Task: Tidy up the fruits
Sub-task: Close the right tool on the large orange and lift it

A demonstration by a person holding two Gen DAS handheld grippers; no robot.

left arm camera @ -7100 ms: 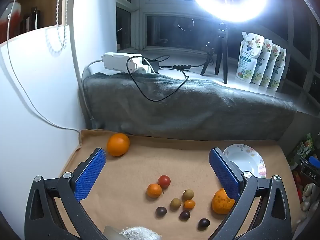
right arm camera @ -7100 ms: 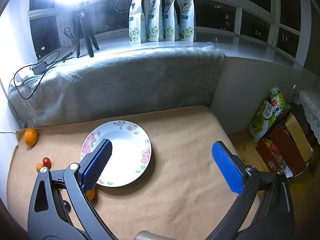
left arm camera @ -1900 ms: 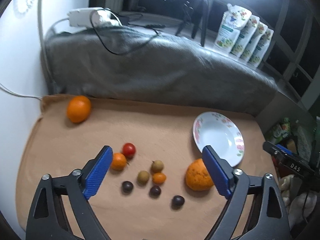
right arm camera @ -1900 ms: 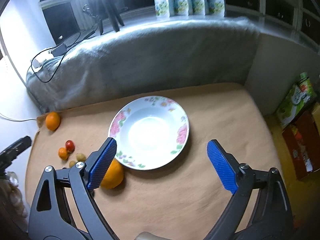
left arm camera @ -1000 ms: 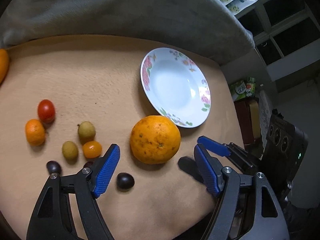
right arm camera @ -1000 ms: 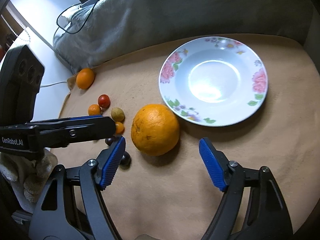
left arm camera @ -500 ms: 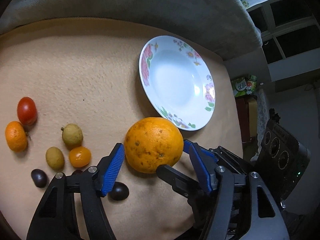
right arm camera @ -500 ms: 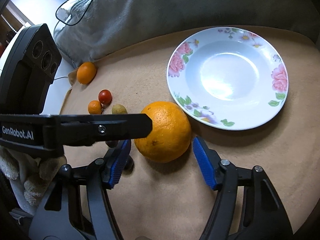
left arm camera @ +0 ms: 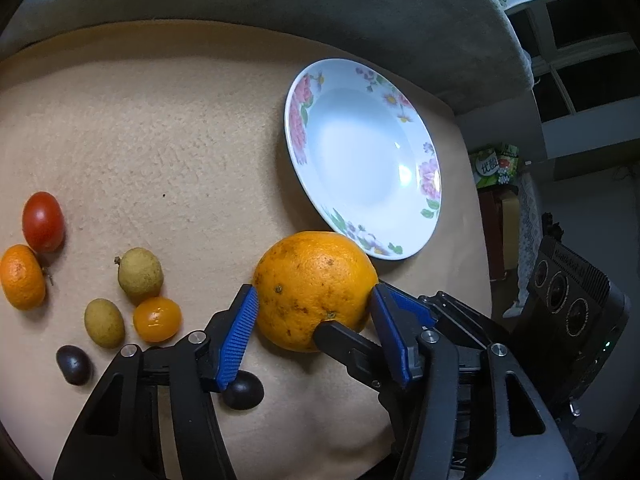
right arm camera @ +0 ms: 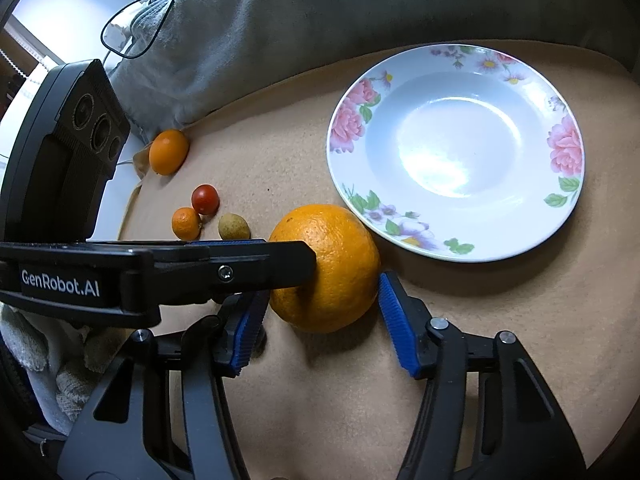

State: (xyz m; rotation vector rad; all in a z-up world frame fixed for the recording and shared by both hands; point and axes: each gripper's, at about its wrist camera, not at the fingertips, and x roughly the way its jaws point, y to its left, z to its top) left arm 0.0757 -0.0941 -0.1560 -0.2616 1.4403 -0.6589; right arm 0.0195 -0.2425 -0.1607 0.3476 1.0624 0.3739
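A large orange [left arm camera: 308, 276] lies on the tan mat just in front of the flowered white plate [left arm camera: 298, 148], which has nothing in it. My left gripper [left arm camera: 313, 290] straddles the orange's near half. Its jaws are closing and both blue pads touch the fruit. My right gripper [right arm camera: 322, 288] holds the same orange [right arm camera: 332, 252] from another side, jaws closing too, pads against it. The left gripper's finger [right arm camera: 248, 266] crosses its view. Small fruits lie to the left: a red tomato [left arm camera: 43, 216], a mandarin [left arm camera: 22, 276], a kumquat [left arm camera: 157, 319], longans [left arm camera: 140, 276] and dark ones [left arm camera: 73, 364].
A second orange [right arm camera: 168, 152] sits at the mat's far left corner. A grey blanket [right arm camera: 240, 40] with a black cable [right arm camera: 128, 36] walls the back edge. The plate's rim [right arm camera: 348, 128] is close behind the held orange. Boxes [left arm camera: 496, 164] stand on the floor past the right edge.
Both grippers came down onto the large orange from wide open. Within the last second their jaws narrowed from flanking it with gaps to touching it. The orange has stayed in place.
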